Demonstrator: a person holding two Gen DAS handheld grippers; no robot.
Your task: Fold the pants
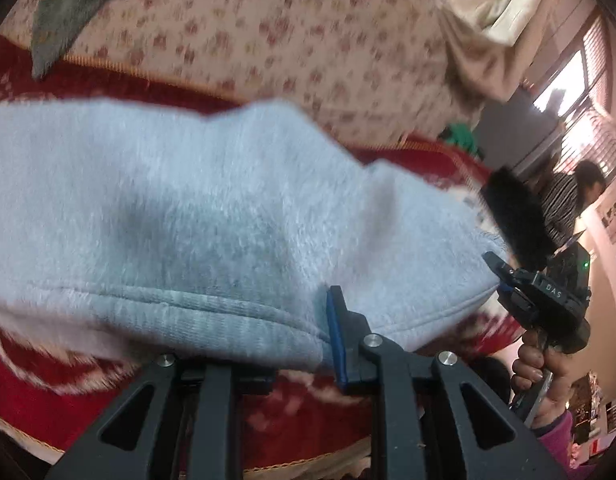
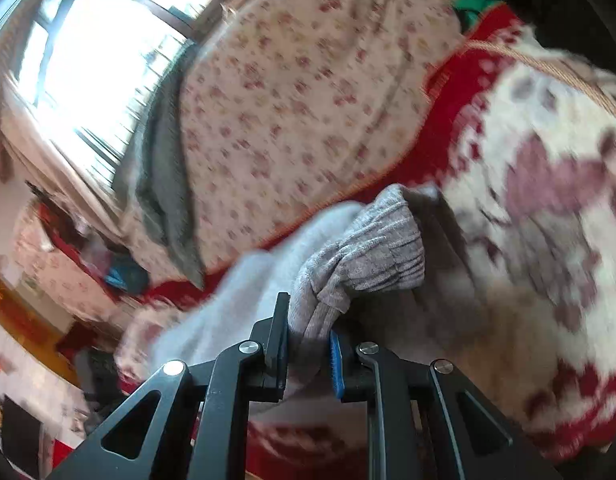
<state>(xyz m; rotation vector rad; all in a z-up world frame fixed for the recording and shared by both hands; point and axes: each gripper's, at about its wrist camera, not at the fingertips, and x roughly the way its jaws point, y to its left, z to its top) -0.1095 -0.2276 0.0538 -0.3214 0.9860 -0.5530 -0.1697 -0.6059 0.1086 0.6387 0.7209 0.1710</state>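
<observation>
The light grey fleece pants (image 1: 179, 208) hang spread across the left wrist view, above a red and white blanket (image 1: 55, 396). My left gripper (image 1: 308, 344) is shut on their ribbed hem; its left finger is hidden behind the cloth. My right gripper (image 1: 496, 276) shows at the right of that view, held by a hand, gripping the far end of the same hem. In the right wrist view my right gripper (image 2: 308, 344) is shut on the bunched ribbed cuff of the pants (image 2: 372, 248).
A floral bedspread (image 1: 291, 40) lies beyond the blanket. A dark green cloth (image 1: 63, 8) lies on it at the top left. A person in a striped top (image 1: 564, 204) stands by the window (image 1: 580, 92) at the right.
</observation>
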